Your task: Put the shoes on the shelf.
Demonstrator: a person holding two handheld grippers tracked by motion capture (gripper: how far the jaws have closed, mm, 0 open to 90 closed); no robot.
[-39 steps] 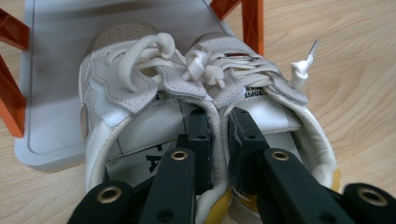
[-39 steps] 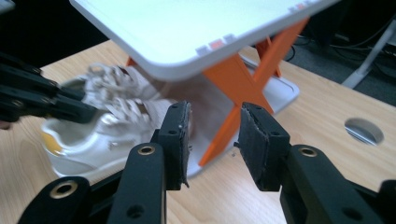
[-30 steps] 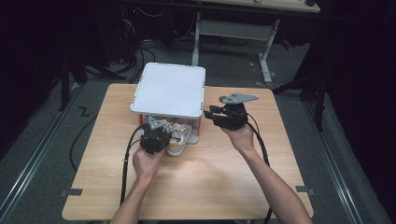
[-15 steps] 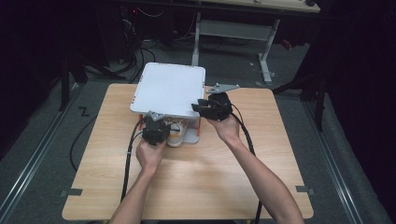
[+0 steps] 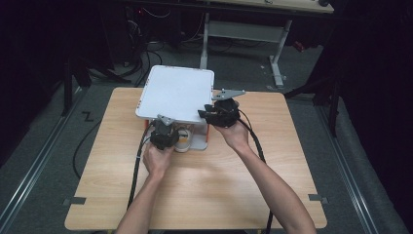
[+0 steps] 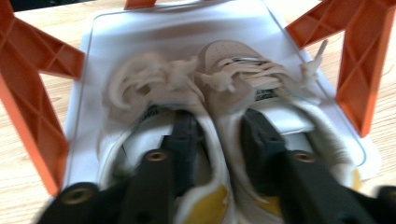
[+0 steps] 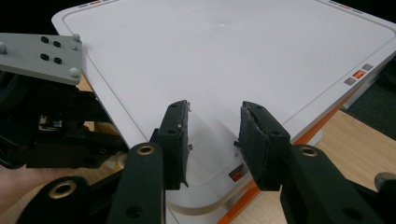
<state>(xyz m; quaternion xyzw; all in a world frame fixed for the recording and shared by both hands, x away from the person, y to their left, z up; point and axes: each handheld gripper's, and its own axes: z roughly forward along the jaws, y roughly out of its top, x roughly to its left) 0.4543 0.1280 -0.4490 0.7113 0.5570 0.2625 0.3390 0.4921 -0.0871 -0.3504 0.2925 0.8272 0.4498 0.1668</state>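
A pair of off-white shoes (image 6: 233, 79) with yellow heel linings sits on the lower white tray (image 6: 140, 28) of a small shelf with orange legs (image 6: 28, 102). My left gripper (image 6: 217, 140) has one jaw inside each shoe and is shut on their two touching inner walls. In the high view it (image 5: 168, 129) reaches under the shelf's front edge, with the shoes (image 5: 184, 142) just to its right. The shelf's white top (image 5: 175, 92) hides most of the shoes from above. My right gripper (image 7: 212, 135) hovers open over the top's near right corner (image 5: 202, 114), holding nothing.
The shelf stands at the back middle of a wooden table (image 5: 204, 185). In the right gripper view the left gripper (image 7: 46, 116) with its grey plate lies at the left. Dark floor, cables and a desk frame (image 5: 277, 63) surround the table.
My right gripper has moved left from beside the shelf to over the white top's near right corner. My left gripper has pushed a little further in at the shoes.
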